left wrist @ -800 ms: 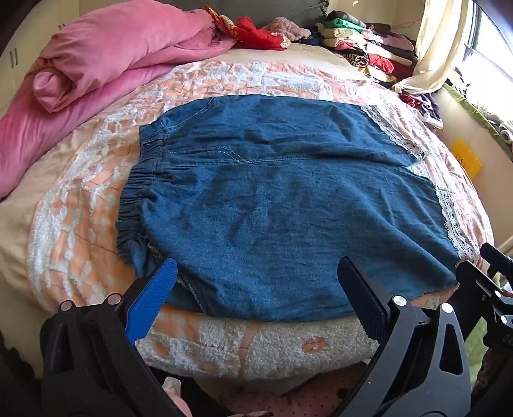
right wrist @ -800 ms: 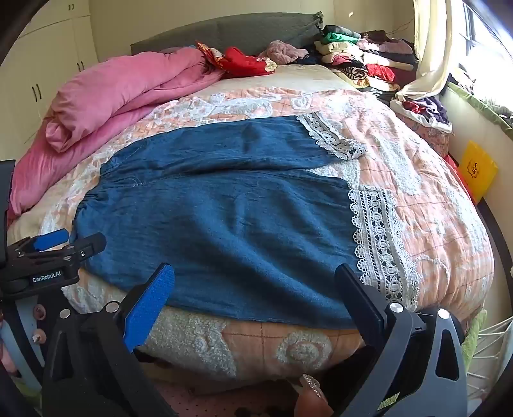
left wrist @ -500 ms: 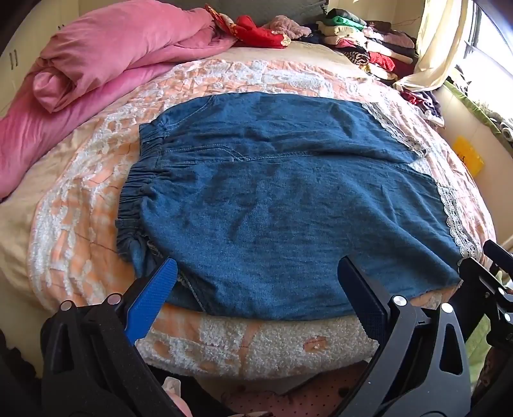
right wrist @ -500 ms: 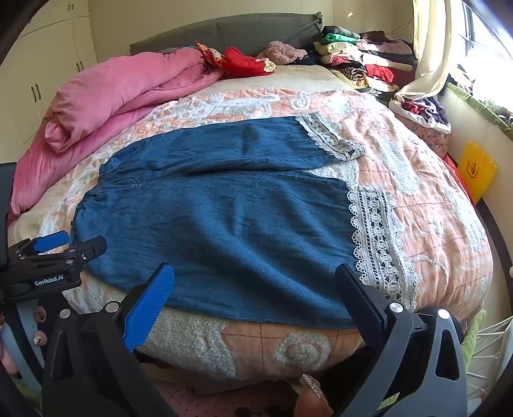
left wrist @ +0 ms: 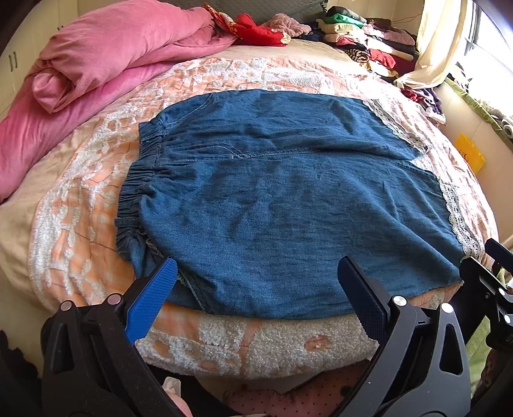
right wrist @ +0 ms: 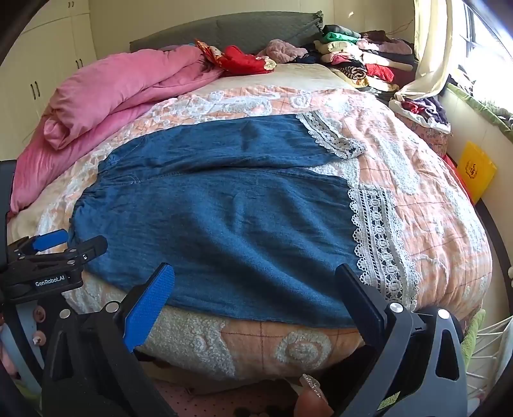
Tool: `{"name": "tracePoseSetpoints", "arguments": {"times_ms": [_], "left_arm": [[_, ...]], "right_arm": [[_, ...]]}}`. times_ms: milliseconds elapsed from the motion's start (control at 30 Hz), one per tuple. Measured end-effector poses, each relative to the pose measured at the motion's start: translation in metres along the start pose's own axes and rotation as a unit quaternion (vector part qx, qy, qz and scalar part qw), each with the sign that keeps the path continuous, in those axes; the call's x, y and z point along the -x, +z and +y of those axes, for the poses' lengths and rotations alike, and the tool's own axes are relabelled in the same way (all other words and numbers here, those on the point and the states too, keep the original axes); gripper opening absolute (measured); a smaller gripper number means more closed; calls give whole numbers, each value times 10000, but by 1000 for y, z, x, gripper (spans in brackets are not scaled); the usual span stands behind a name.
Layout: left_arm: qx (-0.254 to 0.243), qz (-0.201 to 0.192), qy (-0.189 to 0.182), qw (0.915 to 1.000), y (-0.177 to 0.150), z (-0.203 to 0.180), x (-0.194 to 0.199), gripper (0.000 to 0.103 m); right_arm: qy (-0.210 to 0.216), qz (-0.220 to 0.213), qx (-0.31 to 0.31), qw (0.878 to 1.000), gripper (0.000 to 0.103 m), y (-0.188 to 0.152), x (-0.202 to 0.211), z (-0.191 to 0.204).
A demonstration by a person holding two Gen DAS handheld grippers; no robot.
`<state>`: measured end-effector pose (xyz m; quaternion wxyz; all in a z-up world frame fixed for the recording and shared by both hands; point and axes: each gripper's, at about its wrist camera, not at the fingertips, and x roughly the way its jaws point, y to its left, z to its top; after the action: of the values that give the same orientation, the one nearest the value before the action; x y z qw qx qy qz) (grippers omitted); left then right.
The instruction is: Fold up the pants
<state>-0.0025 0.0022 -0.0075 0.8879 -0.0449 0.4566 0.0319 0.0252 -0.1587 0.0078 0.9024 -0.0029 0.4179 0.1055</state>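
Blue denim pants (left wrist: pixel 272 199) with white lace cuffs (right wrist: pixel 378 243) lie spread flat on the bed, elastic waistband (left wrist: pixel 134 192) to the left, both legs running right; they also show in the right wrist view (right wrist: pixel 224 218). My left gripper (left wrist: pixel 256 282) is open and empty, hovering over the near hem by the waist end. My right gripper (right wrist: pixel 256 282) is open and empty over the near leg, close to the lace cuff. Each gripper shows at the edge of the other's view.
The bed has a peach and white quilt (left wrist: pixel 80 199). A rolled pink duvet (left wrist: pixel 112 54) lies at the back left. Red clothes (left wrist: pixel 256 29) and stacked folded clothes (left wrist: pixel 362 41) sit by the headboard. A yellow bag (right wrist: pixel 474 170) stands right of the bed.
Both grippers have stayed open and nearly still; the left view has crept slightly forward over the pants. The pants have not moved.
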Motion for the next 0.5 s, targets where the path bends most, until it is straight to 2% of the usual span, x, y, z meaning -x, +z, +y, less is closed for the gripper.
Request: {"name": "tracePoseSetpoints", "arguments": {"times_ms": [500], "left_arm": [[-25,23,53,10000,3,-3,-3,94]], "right_arm": [[-6,36,46,10000,99,0,-7,5]]}}
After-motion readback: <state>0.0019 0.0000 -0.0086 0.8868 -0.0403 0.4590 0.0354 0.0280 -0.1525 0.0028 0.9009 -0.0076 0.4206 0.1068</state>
